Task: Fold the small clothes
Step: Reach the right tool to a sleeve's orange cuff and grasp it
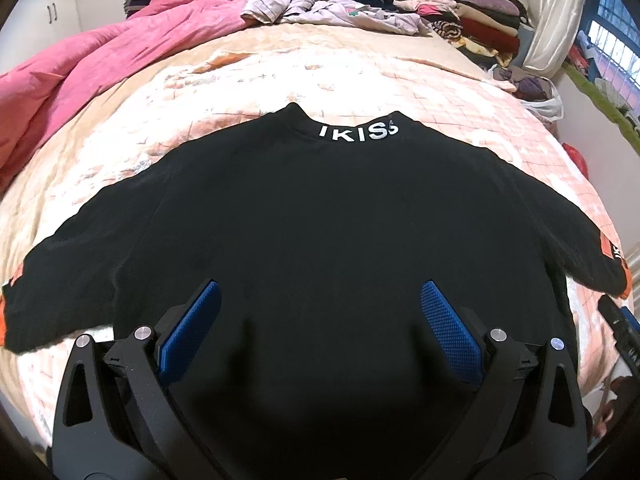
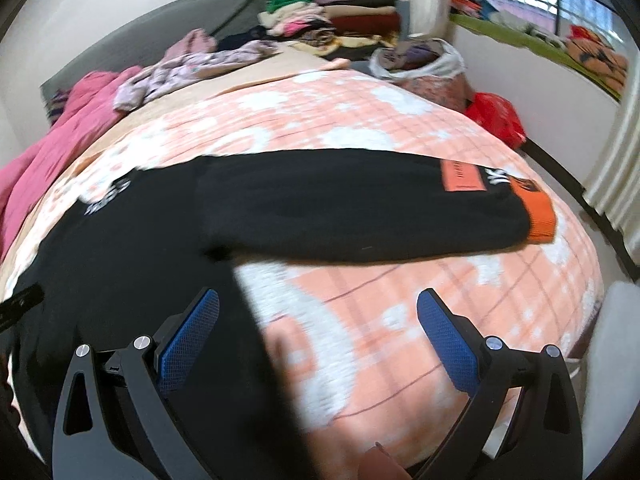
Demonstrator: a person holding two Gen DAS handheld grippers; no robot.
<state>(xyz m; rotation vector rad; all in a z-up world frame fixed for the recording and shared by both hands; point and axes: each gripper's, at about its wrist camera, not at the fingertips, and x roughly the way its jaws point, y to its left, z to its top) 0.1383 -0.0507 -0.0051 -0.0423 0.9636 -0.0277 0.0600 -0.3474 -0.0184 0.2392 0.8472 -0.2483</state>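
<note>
At the far left we see a crumpled pink quilt [image 1: 104,52] bunched along the edge of the bed, whose peach-and-white checked bedspread [image 1: 280,76] fills most of both views. Spread flat on that bedspread lies the black long-sleeved sweater with white lettering at the collar and orange cuffs [image 1: 320,208], its sleeves stretched out to either side. Our left gripper [image 1: 320,322] hangs over the sweater's lower body, blue-padded jaws spread wide with nothing between them. Our right gripper [image 2: 318,330] sits over the sweater's right side seam, jaws equally wide and empty: its left finger is above black fabric, its right finger above bare bedspread. Beyond it the right sleeve runs out to an orange knitted cuff [image 2: 540,216] with an orange rectangular patch [image 2: 460,174] just beside it. Further right, near the wall, are stacked folded clothes [image 1: 460,12] and a red plastic bag [image 2: 496,118].
</note>
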